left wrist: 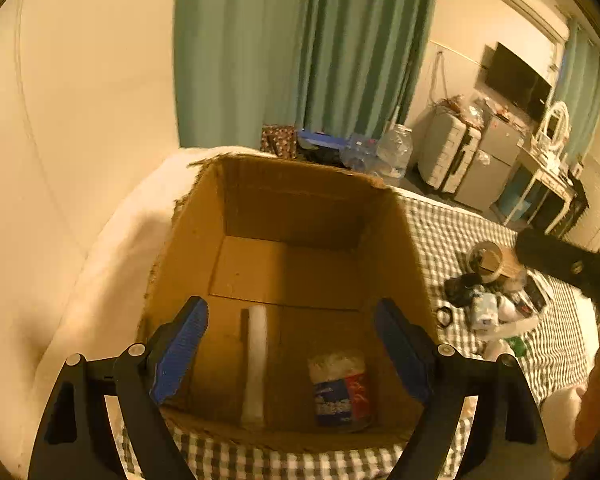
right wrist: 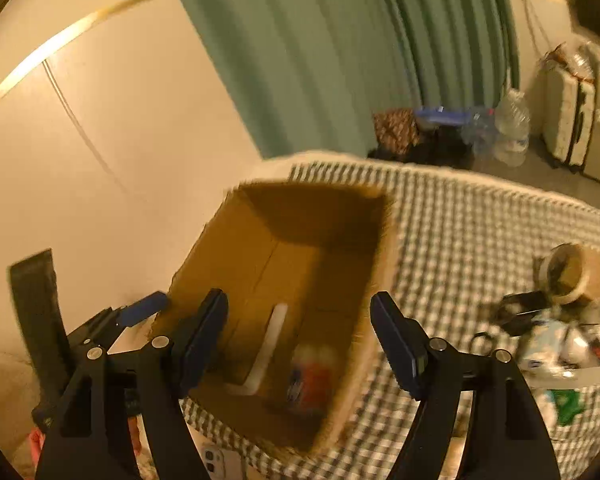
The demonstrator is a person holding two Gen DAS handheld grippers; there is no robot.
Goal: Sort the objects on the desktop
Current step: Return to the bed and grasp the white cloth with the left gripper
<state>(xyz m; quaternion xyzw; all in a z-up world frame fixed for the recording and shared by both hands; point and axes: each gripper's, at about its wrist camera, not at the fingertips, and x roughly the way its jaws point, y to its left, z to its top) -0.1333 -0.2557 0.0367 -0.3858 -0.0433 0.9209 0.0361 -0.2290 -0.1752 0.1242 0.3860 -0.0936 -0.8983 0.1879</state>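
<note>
Risk: snagging of a pad on the torn rim of the cardboard box point(left wrist: 300, 216) during a lift away, tipping or dragging it across the checked bed cover point(left wrist: 460, 224).
Cause: left tongs point(left wrist: 296, 352) poised right over the box mouth, pads close to the side walls.
Second risk: grabbing two things at once from the heap point(left wrist: 496, 300) lying to the right of the left tongs; items there overlapping, tape roll point(right wrist: 566, 278) on top at the far side.
Third risk: collision between both tools, the right one crowding the same box.
Left tongs: spread wide, holding nothing, touching nothing visible.
Right tongs point(right wrist: 300, 344): also spread wide and empty, hovering above the near right corner of the box; view blurred.
Sorted so far: white tube point(left wrist: 256, 364) and a red-and-blue packet point(left wrist: 340, 388) on the box floor, directly beneath and between the left pads.
Remaining: heap on the bed cover, well apart from the left tongs, nearer to the right ones.
</note>
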